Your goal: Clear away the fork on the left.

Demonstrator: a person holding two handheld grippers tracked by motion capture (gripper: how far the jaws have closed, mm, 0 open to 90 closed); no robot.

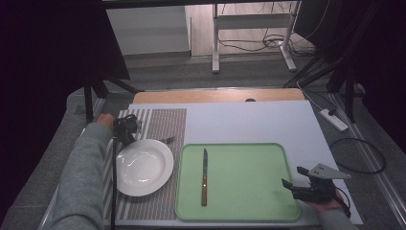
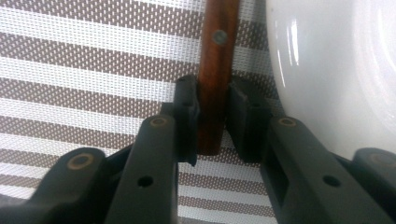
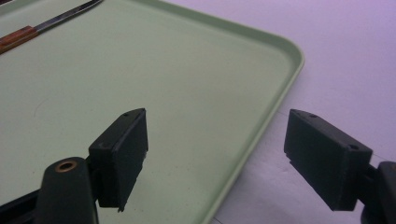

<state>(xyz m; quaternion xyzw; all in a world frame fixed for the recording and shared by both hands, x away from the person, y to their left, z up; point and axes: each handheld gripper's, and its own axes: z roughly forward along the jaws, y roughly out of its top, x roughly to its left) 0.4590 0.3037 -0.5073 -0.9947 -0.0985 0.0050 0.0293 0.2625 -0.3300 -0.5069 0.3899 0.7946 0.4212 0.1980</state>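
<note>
Left gripper: your jaws sit either side of a wooden handle with a brass rivet, close in but with a sliver of gap on each side. Whether they are pinching it or just bracketing it, I cannot tell. The handle lies on the striped placemat, just beside the rim of the white plate.

In the high view, the left gripper is at the plate's far-left edge. A dark utensil end pokes out past the plate's far rim; likely a fork, too small to be sure.

Right gripper: jaws spread wide, holding nothing, hovering over the near-right corner of the green tray. In the high view, it sits well apart from the table knife, which lies lengthwise on the tray, blade pointing away from you.

Judged step: setting the fork on the mat left of the plate.

- If releasing: open straight and back out along the handle's line so you don't nudge it.
- If gripping: you're right at the butt end. That is a short purchase and the piece may pivot, so lift level.
- Keep the right jaw off the plate rim.

Knife looks next, for the idle gripper.
</note>
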